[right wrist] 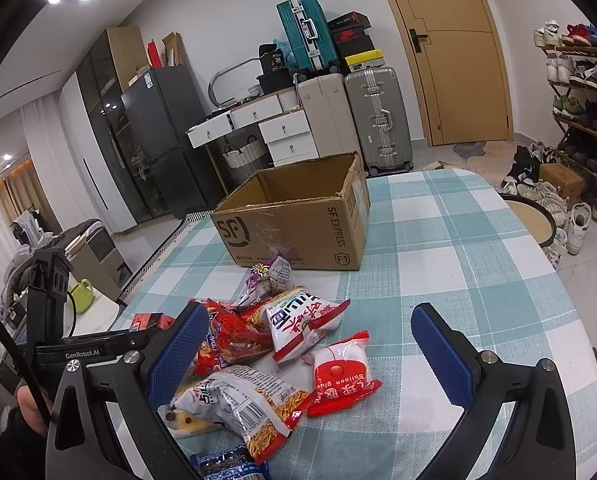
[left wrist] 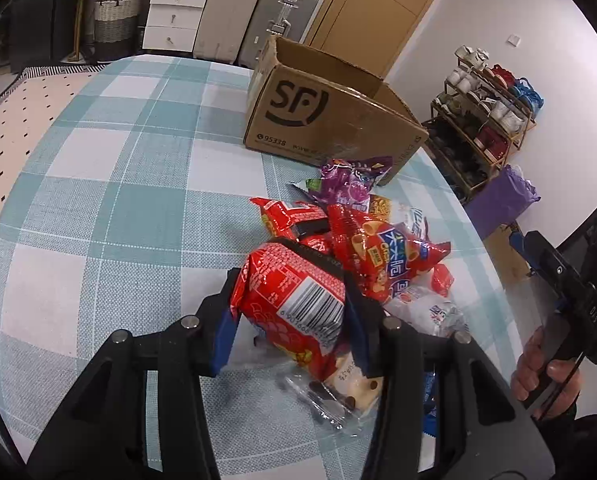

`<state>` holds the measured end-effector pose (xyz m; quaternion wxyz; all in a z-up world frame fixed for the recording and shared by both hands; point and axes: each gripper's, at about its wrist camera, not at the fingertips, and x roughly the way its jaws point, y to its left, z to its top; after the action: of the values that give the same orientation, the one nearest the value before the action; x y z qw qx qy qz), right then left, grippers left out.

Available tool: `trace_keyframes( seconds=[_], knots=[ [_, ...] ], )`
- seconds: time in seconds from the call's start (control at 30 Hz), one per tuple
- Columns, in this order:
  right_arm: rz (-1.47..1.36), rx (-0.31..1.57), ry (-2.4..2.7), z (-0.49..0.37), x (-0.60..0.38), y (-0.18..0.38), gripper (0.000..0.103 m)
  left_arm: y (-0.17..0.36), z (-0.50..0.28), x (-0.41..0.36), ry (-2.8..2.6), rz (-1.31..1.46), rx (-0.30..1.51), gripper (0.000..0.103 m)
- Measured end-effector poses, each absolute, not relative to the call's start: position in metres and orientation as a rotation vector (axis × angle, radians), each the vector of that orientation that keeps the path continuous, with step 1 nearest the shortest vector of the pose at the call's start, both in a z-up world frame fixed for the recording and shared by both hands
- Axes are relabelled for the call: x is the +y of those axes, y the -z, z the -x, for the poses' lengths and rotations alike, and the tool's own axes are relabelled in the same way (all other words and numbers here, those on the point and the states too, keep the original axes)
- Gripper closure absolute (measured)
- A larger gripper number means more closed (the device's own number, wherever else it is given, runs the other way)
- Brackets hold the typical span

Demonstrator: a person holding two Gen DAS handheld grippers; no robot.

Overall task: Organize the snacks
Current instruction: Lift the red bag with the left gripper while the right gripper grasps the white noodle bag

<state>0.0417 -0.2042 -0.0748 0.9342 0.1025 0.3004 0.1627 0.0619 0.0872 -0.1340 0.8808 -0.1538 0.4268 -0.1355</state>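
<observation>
Left hand-held gripper [left wrist: 288,308] is clenched on a red snack packet [left wrist: 288,300], pads squeezing its puffy middle just above the pile on the bench [left wrist: 98,200]. Likely light, crinkly, slippery, crushable; grip mid-body gently. Right hand-held gripper [right wrist: 310,344] gapes empty over the pile; cardboard box [right wrist: 298,220] is beyond.

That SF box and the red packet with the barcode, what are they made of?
SF box: looks like brown corrugated cardboard, matt, with ragged torn top edges. Red packet: probably thin plastic film, glossy, since it crinkles and catches the light where the left gripper squeezes it.
</observation>
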Motion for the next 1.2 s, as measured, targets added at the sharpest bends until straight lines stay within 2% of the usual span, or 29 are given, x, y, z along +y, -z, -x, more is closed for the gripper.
trace_keyframes(
  seconds=[0.5,1.2],
  knots=[
    [-0.205,0.618,-0.393,-0.02,-0.202,0.068,0.0,0.113,-0.041,0.084,0.281,0.278,0.839,0.06],
    [-0.049,0.77,-0.56,-0.011,-0.15,0.107,0.0,0.087,0.01,0.111,0.267,0.274,0.773,0.059]
  ],
)
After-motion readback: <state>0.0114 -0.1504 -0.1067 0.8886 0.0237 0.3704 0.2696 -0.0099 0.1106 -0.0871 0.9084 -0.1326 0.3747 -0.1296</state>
